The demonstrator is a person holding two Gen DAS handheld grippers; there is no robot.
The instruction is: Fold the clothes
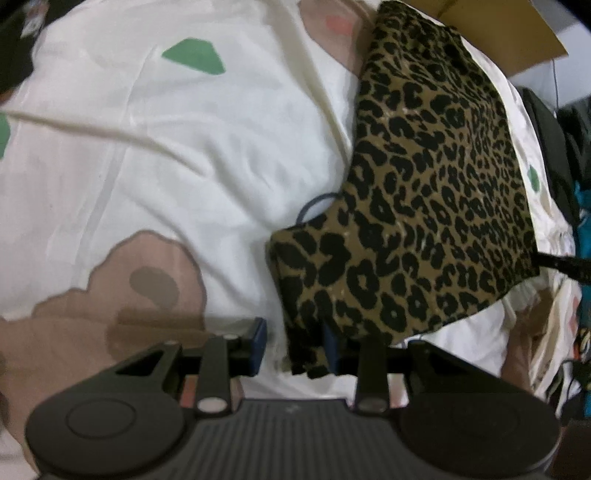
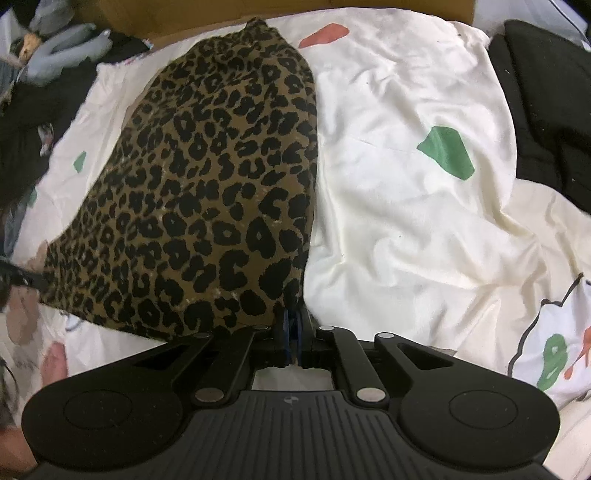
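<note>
1. Nearest in the left wrist view, the left gripper [image 1: 295, 343] has its jaws spread. A near corner of the leopard garment [image 1: 424, 206] hangs down between them, close against the right finger; no pinch shows.

2. Nearest in the right wrist view, the right gripper [image 2: 291, 332] has its jaws pressed almost together, pinching the near right corner of the garment [image 2: 207, 192]. The blue pads [image 2: 286, 328] bite the cloth just at its hem.

3. Beyond the grippers, the garment lies on the bed sheet [image 1: 166, 147], a white cover with green, pink and brown patches. It lies long, stretching away from the near edge, with a straight thick edge along one side, which suggests it is already doubled lengthwise. A thin dark loop [image 1: 314, 206] peeks from under that edge.

4. Farther off, a cardboard box [image 1: 498, 33] stands at the bed's far end, and dark clothes [image 2: 546, 103] lie heaped at the side.

5. Judgement: a fold is in hand, with the near end held at one corner and the other corner within the spread jaws. This could be the start of lifting the near end toward the far end, or the setting down of a fold just laid; the pictures do not settle which.

6. Either way, both corners need to move level together, so the hem stays straight.
</note>
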